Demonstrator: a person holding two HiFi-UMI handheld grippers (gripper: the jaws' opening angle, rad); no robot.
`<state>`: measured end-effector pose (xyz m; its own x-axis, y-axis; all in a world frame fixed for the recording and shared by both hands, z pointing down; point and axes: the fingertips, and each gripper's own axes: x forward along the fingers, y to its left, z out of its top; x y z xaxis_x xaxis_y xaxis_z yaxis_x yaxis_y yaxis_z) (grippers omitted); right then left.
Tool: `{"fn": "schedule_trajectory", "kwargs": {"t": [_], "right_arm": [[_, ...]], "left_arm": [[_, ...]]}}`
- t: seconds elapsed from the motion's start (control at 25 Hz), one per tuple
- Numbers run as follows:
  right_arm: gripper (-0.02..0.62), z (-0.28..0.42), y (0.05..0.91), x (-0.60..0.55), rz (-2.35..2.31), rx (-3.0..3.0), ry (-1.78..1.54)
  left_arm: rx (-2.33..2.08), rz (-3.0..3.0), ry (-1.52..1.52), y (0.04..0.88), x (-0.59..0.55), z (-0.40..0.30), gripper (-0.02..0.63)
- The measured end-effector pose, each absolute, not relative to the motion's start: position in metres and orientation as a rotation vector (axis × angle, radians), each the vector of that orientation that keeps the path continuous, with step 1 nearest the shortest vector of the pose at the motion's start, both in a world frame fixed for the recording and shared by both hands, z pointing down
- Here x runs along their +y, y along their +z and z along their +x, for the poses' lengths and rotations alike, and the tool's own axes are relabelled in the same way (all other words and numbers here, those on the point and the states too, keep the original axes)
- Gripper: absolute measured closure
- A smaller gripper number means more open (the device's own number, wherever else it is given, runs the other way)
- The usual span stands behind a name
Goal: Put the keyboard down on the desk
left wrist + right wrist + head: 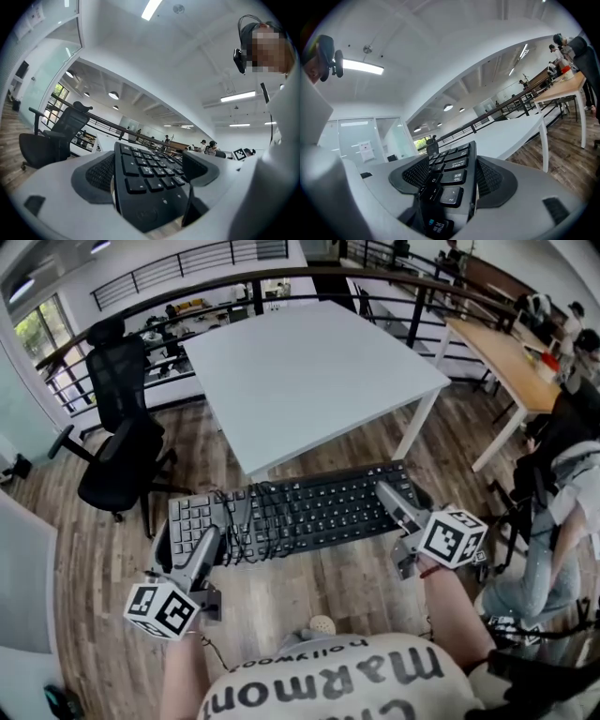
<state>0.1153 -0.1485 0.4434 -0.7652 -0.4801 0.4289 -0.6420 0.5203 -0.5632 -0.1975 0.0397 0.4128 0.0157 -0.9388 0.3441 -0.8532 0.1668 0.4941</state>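
Left gripper [208,542]: we see its two jaws closed on one short end of the black keyboard [309,512], one jaw above the keys and one beneath, at the number-pad end. Right gripper [386,493]: its jaws are clamped in the same way on the opposite short end, where we read the Esc and Tab keys in the right gripper view. The keyboard hangs between the two grippers roughly level, over the wooden floor [309,592] and not on any surface. A black cable [246,519] lies in loose loops across the keys, nearer the left gripper. Beyond the keyboard stands the white desk [309,371] — its near corner meets the keyboard's far edge in the head view, and its top is bare. To the left of the desk we note a black office chair [120,442], well apart from the keyboard.
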Motion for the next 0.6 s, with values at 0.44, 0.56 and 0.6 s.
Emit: {"fn": "schedule_trajectory", "kwargs": {"t": [0.44,0.56,0.6], "right_arm": [[0.293,0.111,0.434,-0.166,0.935,-2.531,1.069],[0.293,0.111,0.437,-0.168,0.934,-2.536,1.075],[0.293,0.111,0.438,-0.167,0.934,-2.539,1.076]], "left_arm": [[-1.851,1.660,-0.231,0.408,0.027,-0.200,0.163],[-1.867,1.662,-0.204,0.408,0.027,-0.198,0.163],[-1.868,1.663,-0.209,0.409,0.028,-0.199,0.163]]}}
